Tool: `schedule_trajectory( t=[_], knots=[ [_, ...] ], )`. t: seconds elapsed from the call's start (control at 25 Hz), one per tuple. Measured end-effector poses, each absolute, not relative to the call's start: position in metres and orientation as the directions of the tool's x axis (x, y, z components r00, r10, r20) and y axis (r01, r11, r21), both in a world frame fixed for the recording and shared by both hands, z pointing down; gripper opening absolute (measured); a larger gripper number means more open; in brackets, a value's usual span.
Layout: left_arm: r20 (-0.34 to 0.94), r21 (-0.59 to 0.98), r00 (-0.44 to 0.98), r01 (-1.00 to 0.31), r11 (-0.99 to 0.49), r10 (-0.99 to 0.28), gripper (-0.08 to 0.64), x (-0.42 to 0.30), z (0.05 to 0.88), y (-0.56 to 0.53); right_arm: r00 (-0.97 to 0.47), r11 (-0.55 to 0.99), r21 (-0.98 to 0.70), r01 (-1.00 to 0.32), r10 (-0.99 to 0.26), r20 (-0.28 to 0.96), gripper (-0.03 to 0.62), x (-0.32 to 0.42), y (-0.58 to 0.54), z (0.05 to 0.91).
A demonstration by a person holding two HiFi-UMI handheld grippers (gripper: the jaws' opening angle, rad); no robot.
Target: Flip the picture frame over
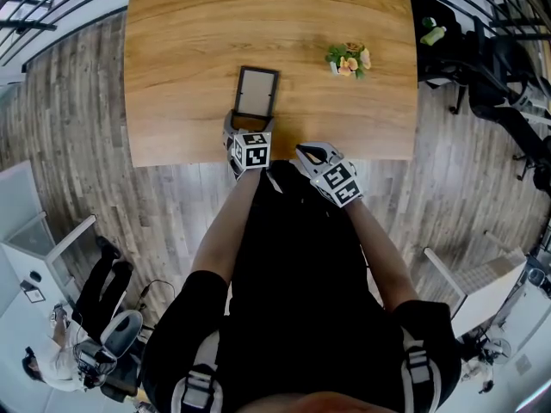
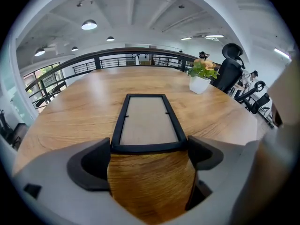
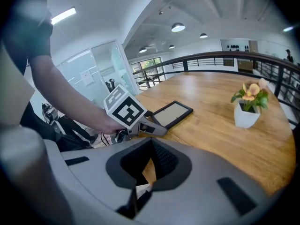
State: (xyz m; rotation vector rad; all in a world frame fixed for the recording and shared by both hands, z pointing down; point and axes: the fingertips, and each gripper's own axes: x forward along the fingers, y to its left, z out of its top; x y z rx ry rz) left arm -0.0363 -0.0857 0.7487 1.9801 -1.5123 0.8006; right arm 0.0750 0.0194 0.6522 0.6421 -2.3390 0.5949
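The left gripper (image 2: 149, 156) is held with its jaws spread wide, and nothing is gripped. The near short edge of the picture frame (image 2: 146, 123) is straddled by the two jaw tips, one just outside each near corner. Whether the pads touch the moulding cannot be told; no squeeze is seen. The gripper is tilted down toward the wooden table (image 1: 189, 58), probably so that the jaws can be brought to the low edge of the frame and a hold taken there for the turn.

The frame is laid flat, left of the table's middle and close to its near edge, with its long sides running away toward the far side. A dull tan panel inside the black border is turned upward, with two small tabs at its sides, so the backing is judged to be on top. The flip is not yet begun.

The right gripper (image 3: 140, 184) is kept with its jaws pressed together, with nothing between them. It is held to the right of the left one at the near table edge, well clear of the frame, presumably in reserve.

Further right and farther off, a small potted plant (image 1: 349, 60) is stood, well apart from the work.
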Motion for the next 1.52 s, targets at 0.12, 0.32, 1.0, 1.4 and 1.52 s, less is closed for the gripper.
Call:
schedule_trajectory(
  t=[0.12, 0.32, 1.0, 1.4, 1.52],
  knots=[
    [0.716, 0.057, 0.205, -0.97, -0.237, -0.668, 0.508, -0.038, 0.749, -0.088, -0.683, 0.781, -0.245, -0.575, -0.293, 0.669, 0.008, 0.075, 0.017, 0.654],
    [0.704, 0.124, 0.228, -0.972, -0.199, -0.673, 0.506, -0.044, 0.742, -0.09, -0.684, 0.781, -0.247, -0.574, -0.291, 0.669, 0.008, 0.076, 0.015, 0.652],
    [0.61, 0.403, 0.334, -0.911, -0.08, -0.718, 0.506, -0.054, 0.704, -0.096, -0.704, 0.802, -0.252, -0.542, -0.27, 0.656, 0.008, 0.063, 0.006, 0.652],
    [0.443, 0.702, 0.444, -0.712, -0.007, -0.779, 0.506, -0.058, 0.684, -0.094, -0.713, 0.808, -0.265, -0.525, -0.249, 0.655, 0.008, 0.058, 0.008, 0.656],
    [0.417, 0.737, 0.467, -0.676, -0.011, -0.78, 0.506, -0.056, 0.681, -0.093, -0.714, 0.806, -0.269, -0.527, -0.248, 0.655, 0.008, 0.058, 0.007, 0.657]
  ],
)
